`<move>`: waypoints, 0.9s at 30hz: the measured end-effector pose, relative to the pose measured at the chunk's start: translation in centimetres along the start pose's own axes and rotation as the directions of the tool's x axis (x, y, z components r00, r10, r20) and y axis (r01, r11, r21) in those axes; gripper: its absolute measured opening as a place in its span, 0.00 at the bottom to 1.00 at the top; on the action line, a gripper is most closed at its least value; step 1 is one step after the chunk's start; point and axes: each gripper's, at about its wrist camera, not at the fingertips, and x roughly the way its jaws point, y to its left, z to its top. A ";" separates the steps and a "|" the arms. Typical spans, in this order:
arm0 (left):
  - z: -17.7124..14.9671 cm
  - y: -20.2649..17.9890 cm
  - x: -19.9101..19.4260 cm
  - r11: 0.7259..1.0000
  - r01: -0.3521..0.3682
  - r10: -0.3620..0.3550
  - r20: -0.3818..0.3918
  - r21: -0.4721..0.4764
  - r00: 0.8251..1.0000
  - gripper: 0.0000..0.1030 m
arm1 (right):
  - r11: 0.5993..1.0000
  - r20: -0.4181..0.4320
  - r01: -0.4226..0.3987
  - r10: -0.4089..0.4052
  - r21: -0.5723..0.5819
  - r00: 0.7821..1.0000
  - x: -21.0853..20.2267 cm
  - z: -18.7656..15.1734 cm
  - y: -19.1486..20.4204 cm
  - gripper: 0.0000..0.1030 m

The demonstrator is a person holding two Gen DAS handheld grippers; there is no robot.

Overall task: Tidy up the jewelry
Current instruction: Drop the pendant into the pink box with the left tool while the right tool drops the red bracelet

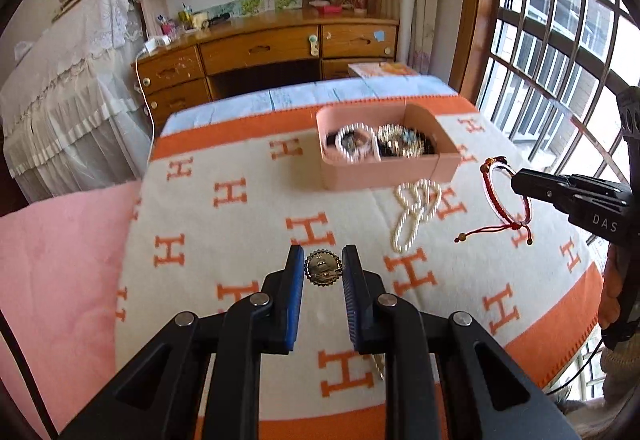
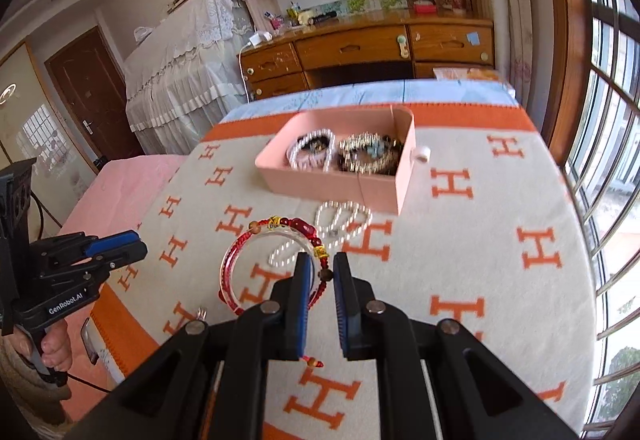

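The open pink rectangular box (image 1: 384,163) sits on the cream blanket patterned with orange H letters (image 1: 224,224), which covers the bed, and serves as the landmark here. Inside the box lie a white bead bracelet (image 1: 354,141) and, beside it, a tangle of gold and dark pieces (image 1: 402,139); they are too blurred to tell apart further. Just in front of the box, on the blanket, a looped string of white pearls (image 1: 414,213) lies loose, its upper end almost touching the box's front wall.

Nearer the camera than the box, the left tool (image 1: 322,272) is raised above the blanket with its blue-padded jaws nearly closed, pinching a round gold scalloped brooch (image 1: 322,268) by its two edges.

To the right of the box in the left wrist view, the right tool (image 2: 321,272) is also lifted off the blanket. Its jaws are narrowed onto the cord of a red braided bracelet with a clear bangle and red and gold beads (image 2: 276,240), which hangs from the pads, its knotted tails dangling below.
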 end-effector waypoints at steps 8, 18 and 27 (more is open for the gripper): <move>9.7 -0.9 0.5 1.000 0.002 -0.002 0.153 -0.001 0.988 0.16 | 0.997 0.135 0.072 -0.073 0.013 0.988 -0.6 8.1 -0.3 0.11; 13.2 -2.2 15.0 0.997 0.011 -0.011 -0.008 -0.074 1.000 0.16 | 0.976 0.039 0.125 -0.134 0.178 0.990 8.6 11.2 -4.9 0.11; 10.3 -3.3 15.8 0.996 -0.017 0.017 0.004 -0.085 1.000 0.87 | 0.973 -0.138 0.143 -0.118 0.183 0.983 14.5 8.9 -6.0 0.12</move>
